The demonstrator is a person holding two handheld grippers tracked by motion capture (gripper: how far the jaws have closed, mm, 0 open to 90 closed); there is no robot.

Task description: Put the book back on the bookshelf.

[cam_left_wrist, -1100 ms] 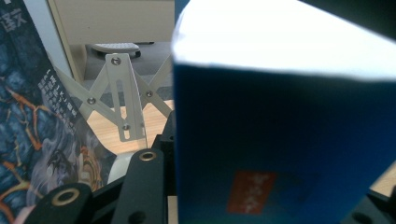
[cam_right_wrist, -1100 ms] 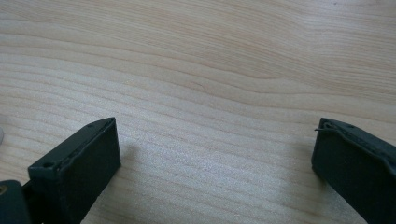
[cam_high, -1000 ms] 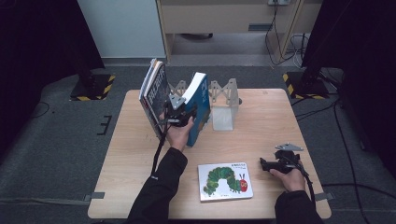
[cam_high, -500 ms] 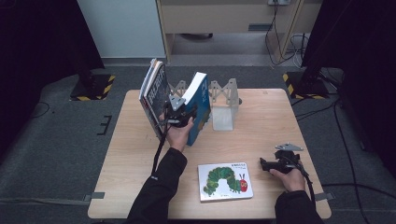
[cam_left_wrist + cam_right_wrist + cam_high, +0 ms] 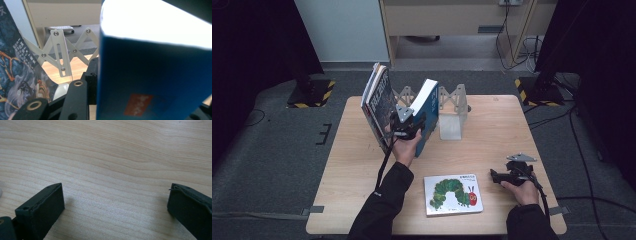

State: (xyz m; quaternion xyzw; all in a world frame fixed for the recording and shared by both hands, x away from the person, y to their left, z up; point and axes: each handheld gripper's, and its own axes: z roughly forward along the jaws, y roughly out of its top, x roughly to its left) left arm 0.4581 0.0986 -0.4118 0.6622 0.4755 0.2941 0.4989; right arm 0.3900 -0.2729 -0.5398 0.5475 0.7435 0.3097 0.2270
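Observation:
My left gripper (image 5: 408, 122) is shut on a thick blue book (image 5: 426, 112) and holds it upright, tilted to the right, over the back of the table. In the left gripper view the blue book (image 5: 150, 75) stands between the black jaws, its white page edge on top. Left of it, dark-covered books (image 5: 379, 102) lean in a white accordion rack (image 5: 451, 107). A white picture book with a green caterpillar (image 5: 453, 194) lies flat near the front edge. My right gripper (image 5: 499, 176) rests open on the table at the front right, with bare wood between its jaws (image 5: 115, 205).
The wooden table (image 5: 492, 135) has bare room right of the rack. The rack's white scissor links (image 5: 60, 52) and a dark illustrated cover (image 5: 15, 75) stand close to the left of the held book. Grey floor surrounds the table, and black-yellow stand bases sit on either side behind it.

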